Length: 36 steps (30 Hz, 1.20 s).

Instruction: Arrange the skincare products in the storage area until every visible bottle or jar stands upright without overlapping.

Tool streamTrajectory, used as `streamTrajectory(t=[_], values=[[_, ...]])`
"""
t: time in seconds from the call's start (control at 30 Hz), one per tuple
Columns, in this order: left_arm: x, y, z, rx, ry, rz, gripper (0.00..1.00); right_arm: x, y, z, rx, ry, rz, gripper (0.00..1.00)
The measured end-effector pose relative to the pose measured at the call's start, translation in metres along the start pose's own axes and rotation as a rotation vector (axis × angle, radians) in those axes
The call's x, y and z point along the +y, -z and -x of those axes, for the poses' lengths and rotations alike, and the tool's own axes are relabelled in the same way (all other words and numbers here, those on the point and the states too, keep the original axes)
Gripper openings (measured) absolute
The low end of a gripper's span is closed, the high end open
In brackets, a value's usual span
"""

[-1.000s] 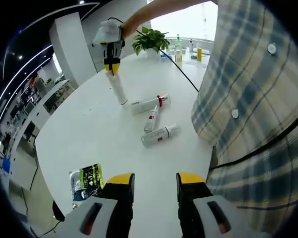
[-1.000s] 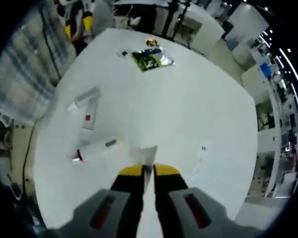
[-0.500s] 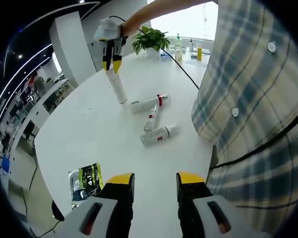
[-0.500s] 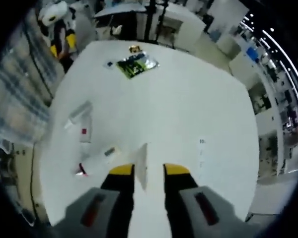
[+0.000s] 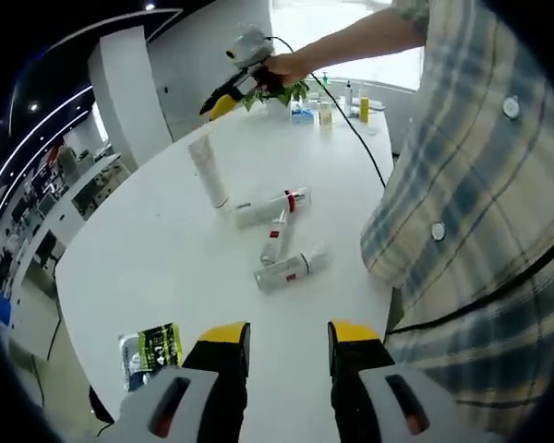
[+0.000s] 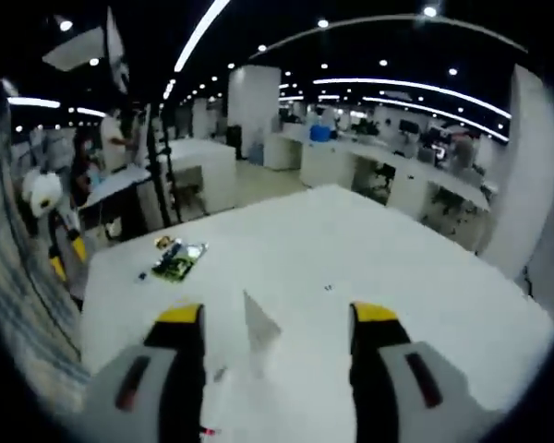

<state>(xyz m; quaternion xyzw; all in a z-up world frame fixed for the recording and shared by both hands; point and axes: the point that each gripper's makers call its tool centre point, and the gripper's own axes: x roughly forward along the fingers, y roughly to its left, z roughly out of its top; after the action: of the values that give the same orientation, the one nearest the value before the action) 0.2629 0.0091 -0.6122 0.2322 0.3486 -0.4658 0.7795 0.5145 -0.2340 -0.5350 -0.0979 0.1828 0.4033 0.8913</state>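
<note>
A big white table (image 5: 166,268) with a smooth top and a round edge holds the skincare things. In the left gripper view, a tall white tube (image 5: 209,171) stands up on its cap at about 11 o'clock from the middle of the picture, with its flat crimped end on top. Just beside it, toward 3 o'clock, a white bottle with a red band (image 5: 270,206) lies on its side. A thin white tube with a red mark (image 5: 274,243) lies below that one, and its top end looks like it touches it. A third round bottle (image 5: 288,269) lies flat next to the thin tube, at about 6 o'clock from it. A shiny green and black packet (image 5: 150,347) lies flat near the table edge. The left gripper (image 5: 287,340) has yellow tips and its jaws are apart, with nothing between them. The right gripper (image 5: 219,104) is up in the air at 12 o'clock, held by a hand (image 5: 282,68), well above the standing tube. In the right gripper view, the right gripper's (image 6: 275,316) jaws are spread wide and hold nothing, and the standing tube's flat top (image 6: 258,325) shows between them but apart from them. A person's checked shirt (image 5: 480,212) is on the right. Small bottles (image 5: 343,99) and a green plant (image 5: 279,89) sit at the far edge.
</note>
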Motion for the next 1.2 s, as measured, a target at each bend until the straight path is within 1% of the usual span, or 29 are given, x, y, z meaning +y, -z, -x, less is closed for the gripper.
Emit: streamTrajectory(t=[0.07, 0.1, 0.13, 0.17, 0.2, 0.23, 0.27, 0.3, 0.33, 0.37, 0.4, 0.43, 0.47, 0.5, 0.53, 0.6, 0.67, 0.77, 0.87, 0.97, 1.0, 1.13, 1.2], values=[[-0.001, -0.005, -0.003, -0.01, 0.01, 0.002, 0.34, 0.003, 0.015, 0.007, 0.0, 0.034, -0.02, 0.61], [-0.002, -0.007, -0.004, -0.011, 0.015, 0.0, 0.34, 0.004, 0.028, 0.01, 0.009, 0.041, -0.043, 0.62], [-0.004, -0.009, -0.005, -0.012, 0.023, -0.004, 0.34, 0.006, 0.035, 0.012, 0.014, 0.047, -0.053, 0.63], [-0.005, -0.01, -0.006, -0.011, 0.027, -0.01, 0.34, 0.007, 0.048, 0.013, 0.027, 0.06, -0.077, 0.65], [-0.005, -0.01, -0.007, -0.009, 0.031, -0.014, 0.35, 0.008, 0.053, 0.013, 0.036, 0.062, -0.084, 0.68], [-0.006, -0.011, -0.008, -0.006, 0.037, -0.019, 0.35, 0.018, 0.069, 0.014, 0.075, 0.066, -0.11, 0.7], [-0.007, -0.012, -0.009, -0.005, 0.042, -0.025, 0.35, 0.021, 0.077, 0.015, 0.086, 0.075, -0.109, 0.7], [-0.007, -0.012, -0.009, -0.004, 0.044, -0.027, 0.35, 0.019, 0.085, 0.012, 0.091, 0.081, -0.107, 0.7], [-0.007, -0.013, -0.01, -0.002, 0.047, -0.028, 0.35, 0.022, 0.098, 0.012, 0.117, 0.086, -0.112, 0.7], [-0.007, -0.014, -0.01, -0.002, 0.049, -0.029, 0.35, 0.025, 0.115, 0.014, 0.165, 0.094, -0.136, 0.7], [-0.008, -0.015, -0.011, -0.002, 0.052, -0.031, 0.35, 0.029, 0.125, 0.014, 0.187, 0.096, -0.152, 0.7], [-0.008, -0.016, -0.011, -0.002, 0.054, -0.032, 0.35, 0.031, 0.132, 0.014, 0.194, 0.101, -0.154, 0.7], [-0.009, -0.016, -0.011, -0.002, 0.054, -0.033, 0.35, 0.032, 0.134, 0.014, 0.196, 0.103, -0.154, 0.7], [-0.01, -0.017, -0.011, -0.002, 0.056, -0.034, 0.35, 0.038, 0.143, 0.015, 0.208, 0.107, -0.164, 0.7], [-0.01, -0.017, -0.011, -0.002, 0.056, -0.035, 0.35, 0.042, 0.15, 0.016, 0.223, 0.109, -0.167, 0.69], [-0.013, -0.018, -0.012, 0.0, 0.06, -0.035, 0.35, 0.053, 0.169, 0.015, 0.264, 0.094, -0.171, 0.69], [-0.015, -0.018, -0.013, 0.004, 0.063, -0.039, 0.35, 0.06, 0.183, 0.015, 0.296, 0.094, -0.181, 0.68], [-0.017, -0.018, -0.012, 0.009, 0.064, -0.041, 0.35, 0.067, 0.196, 0.015, 0.318, 0.098, -0.203, 0.67], [-0.018, -0.016, -0.011, 0.013, 0.065, -0.038, 0.35, 0.073, 0.204, 0.014, 0.334, 0.1, -0.202, 0.64], [-0.018, -0.015, -0.01, 0.018, 0.064, -0.039, 0.35, 0.078, 0.21, 0.014, 0.345, 0.103, -0.214, 0.59], [-0.018, -0.014, -0.01, 0.021, 0.064, -0.037, 0.35, 0.079, 0.211, 0.013, 0.347, 0.106, -0.205, 0.59], [-0.021, -0.011, -0.01, 0.031, 0.067, -0.036, 0.35, 0.086, 0.219, 0.009, 0.363, 0.097, -0.217, 0.58], [-0.023, -0.01, -0.011, 0.04, 0.07, -0.041, 0.35, 0.089, 0.224, 0.008, 0.382, 0.096, -0.212, 0.56]])
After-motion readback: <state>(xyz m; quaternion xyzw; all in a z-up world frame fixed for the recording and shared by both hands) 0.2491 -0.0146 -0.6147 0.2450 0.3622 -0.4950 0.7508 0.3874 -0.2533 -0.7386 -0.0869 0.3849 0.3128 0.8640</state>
